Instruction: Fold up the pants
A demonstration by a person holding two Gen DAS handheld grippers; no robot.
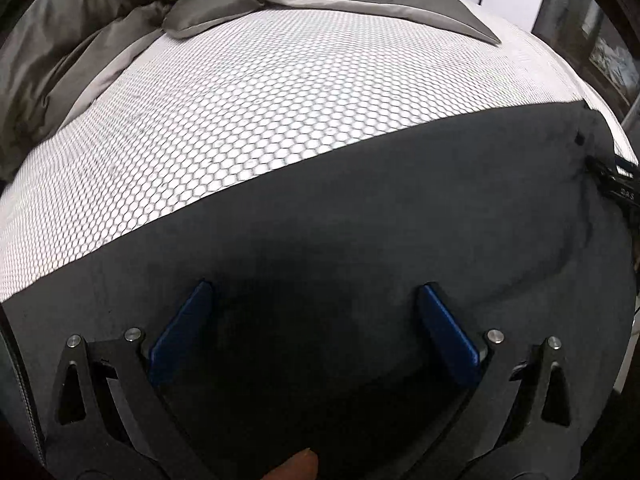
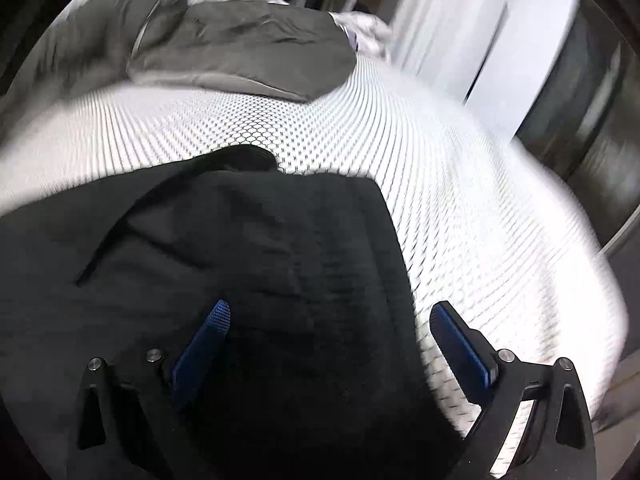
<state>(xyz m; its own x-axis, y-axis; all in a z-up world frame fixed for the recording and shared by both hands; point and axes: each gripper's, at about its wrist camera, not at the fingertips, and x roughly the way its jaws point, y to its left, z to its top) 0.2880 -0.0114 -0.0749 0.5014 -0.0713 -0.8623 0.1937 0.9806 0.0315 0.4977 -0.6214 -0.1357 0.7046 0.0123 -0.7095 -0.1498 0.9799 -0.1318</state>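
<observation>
Black pants under both wide-spread, empty claws, left claw and right claw.

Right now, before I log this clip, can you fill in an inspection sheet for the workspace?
Surface: mattress with a white honeycomb-pattern cover, mostly bare.
Job's things: dark pants lying flat across the near edge; a drawstring shows in the right wrist view.
Clutter: grey duvet bunched at the far end.
Grippers: left hand-held gripper open above the pants; right hand-held gripper open over the pants' edge, holding nothing.
Cables: nothing seen for certain.
Surroundings: white curtain or wall, blurred; dark furniture at right.
</observation>
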